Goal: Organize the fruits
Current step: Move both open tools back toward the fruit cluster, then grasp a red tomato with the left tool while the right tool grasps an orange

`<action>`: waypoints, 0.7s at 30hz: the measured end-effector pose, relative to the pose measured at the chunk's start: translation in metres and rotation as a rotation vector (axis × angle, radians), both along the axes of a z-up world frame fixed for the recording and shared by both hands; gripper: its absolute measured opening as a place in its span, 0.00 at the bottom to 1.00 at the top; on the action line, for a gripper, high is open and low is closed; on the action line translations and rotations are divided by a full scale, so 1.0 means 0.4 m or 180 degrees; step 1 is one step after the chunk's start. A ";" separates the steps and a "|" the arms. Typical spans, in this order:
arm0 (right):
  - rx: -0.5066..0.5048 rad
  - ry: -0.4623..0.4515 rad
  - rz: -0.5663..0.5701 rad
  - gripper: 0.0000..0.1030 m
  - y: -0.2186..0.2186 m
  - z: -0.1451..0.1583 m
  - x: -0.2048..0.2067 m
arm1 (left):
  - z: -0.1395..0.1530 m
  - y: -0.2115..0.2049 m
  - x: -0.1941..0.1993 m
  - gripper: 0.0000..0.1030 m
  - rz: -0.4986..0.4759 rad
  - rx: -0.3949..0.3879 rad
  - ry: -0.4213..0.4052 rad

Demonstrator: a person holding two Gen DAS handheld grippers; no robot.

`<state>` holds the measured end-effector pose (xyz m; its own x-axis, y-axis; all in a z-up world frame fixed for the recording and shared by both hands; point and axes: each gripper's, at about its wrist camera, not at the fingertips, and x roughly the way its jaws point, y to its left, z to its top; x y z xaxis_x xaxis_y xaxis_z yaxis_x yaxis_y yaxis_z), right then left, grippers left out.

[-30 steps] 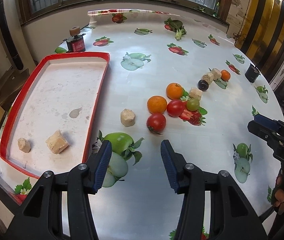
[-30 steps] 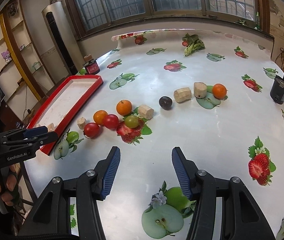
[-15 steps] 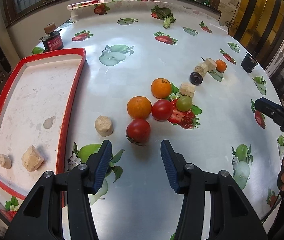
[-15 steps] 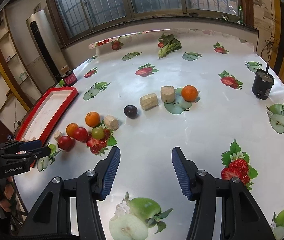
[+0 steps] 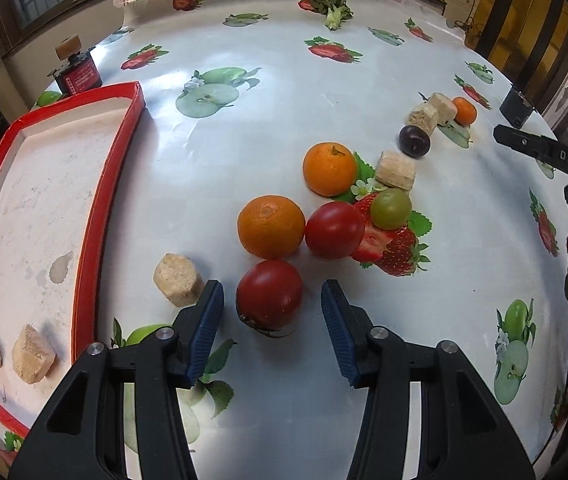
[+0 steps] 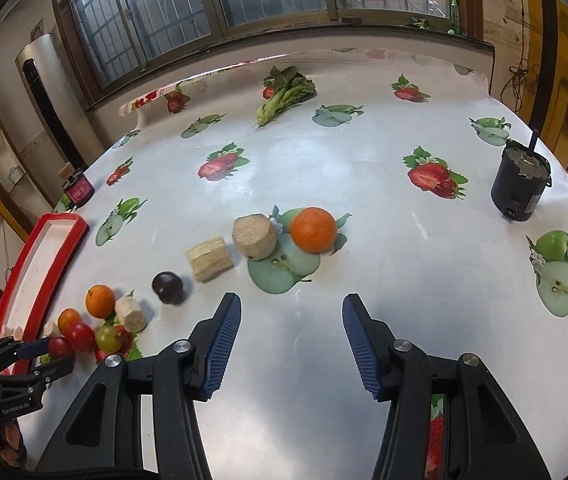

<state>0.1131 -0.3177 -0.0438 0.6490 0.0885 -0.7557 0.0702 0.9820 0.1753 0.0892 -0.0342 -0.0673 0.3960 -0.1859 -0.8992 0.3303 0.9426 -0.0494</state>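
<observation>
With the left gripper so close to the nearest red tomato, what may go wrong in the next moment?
1. The left gripper is open around the nearest red tomato with little room on each side; an off-centre close may make the round fruit roll away.
2. The beige block lies just beside the left finger, so it may get pushed.
3. The orange and second tomato sit right behind; a push forward could scatter them.

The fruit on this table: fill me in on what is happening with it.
A person holds a gripper in each hand. The left gripper is open around the nearest red tomato, pads not yet pressing on it. The right gripper is open and empty, pointing towards the lone orange farther along the table. The red tray holds only two beige chunks; the rest of the fruit lies loose on the table.
</observation>
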 end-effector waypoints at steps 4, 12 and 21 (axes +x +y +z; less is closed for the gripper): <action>-0.0024 0.0041 -0.0051 0.51 -0.016 -0.027 0.060 | -0.006 -0.001 0.004 0.48 -0.0008 0.0034 -0.0089; 0.0070 0.0029 -0.0127 0.48 -0.041 -0.056 0.159 | -0.005 0.001 -0.002 0.28 -0.0070 -0.0078 -0.0276; 0.0029 0.0011 -0.0066 0.36 -0.008 -0.057 0.105 | 0.014 0.010 -0.022 0.28 -0.0130 -0.0184 -0.0257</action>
